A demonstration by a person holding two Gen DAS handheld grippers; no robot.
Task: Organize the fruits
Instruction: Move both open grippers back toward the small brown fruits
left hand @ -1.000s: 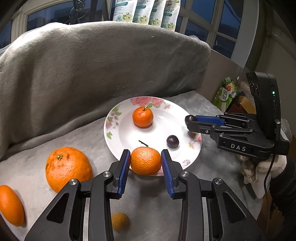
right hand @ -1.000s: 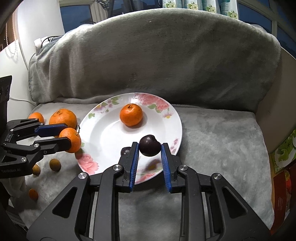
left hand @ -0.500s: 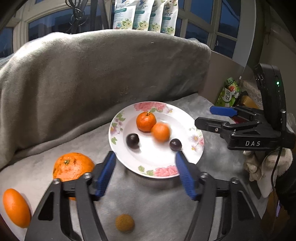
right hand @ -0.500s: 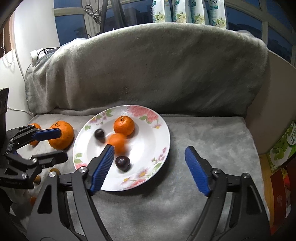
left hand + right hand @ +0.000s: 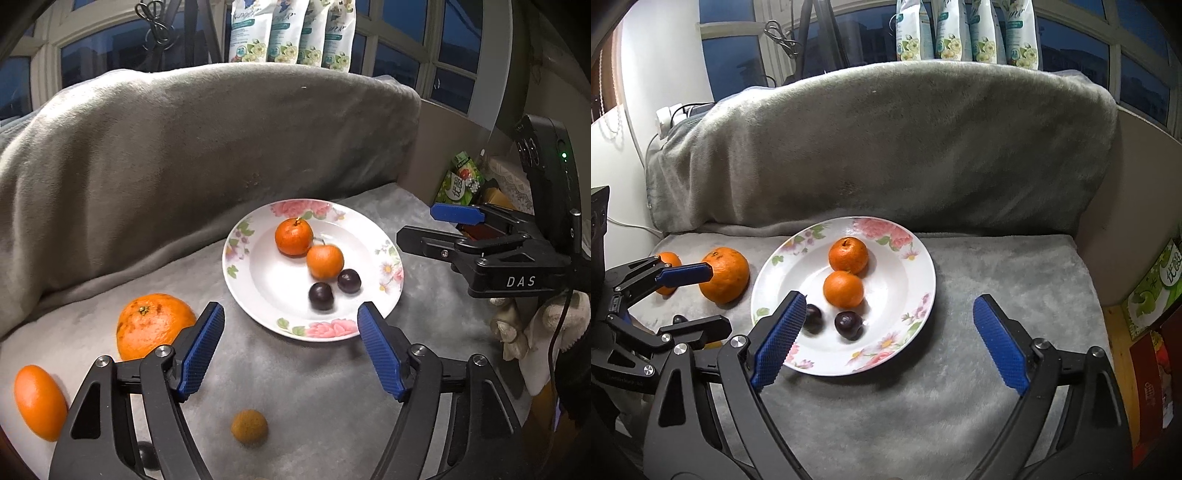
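Observation:
A white floral plate [image 5: 388, 295] [image 5: 916, 280] lies on the grey blanket. It holds two tangerines [image 5: 293, 236] [image 5: 325, 261] and two dark plums [image 5: 320, 295] [image 5: 349, 280]; they also show in the right wrist view [image 5: 848, 254] [image 5: 843, 289] [image 5: 812, 318] [image 5: 848, 324]. My left gripper [image 5: 290, 350] is open and empty, just short of the plate's near rim. My right gripper [image 5: 890, 343] is open and empty, also near the plate's near rim. Off the plate to the left lie a large orange [image 5: 153, 325] [image 5: 724, 275], a smaller orange [image 5: 40, 402] and a small brownish fruit [image 5: 249, 425].
A blanket-covered backrest [image 5: 207, 147] rises behind the plate. White pouches [image 5: 291, 33] stand on the window sill. A green carton [image 5: 461, 182] and boxes sit at the right edge. A small dark fruit [image 5: 146, 456] lies low at the left.
Both grippers opened, letting a tangerine and a plum go onto the plate, then drew back. The plums have rolled to rest close together on the plate.

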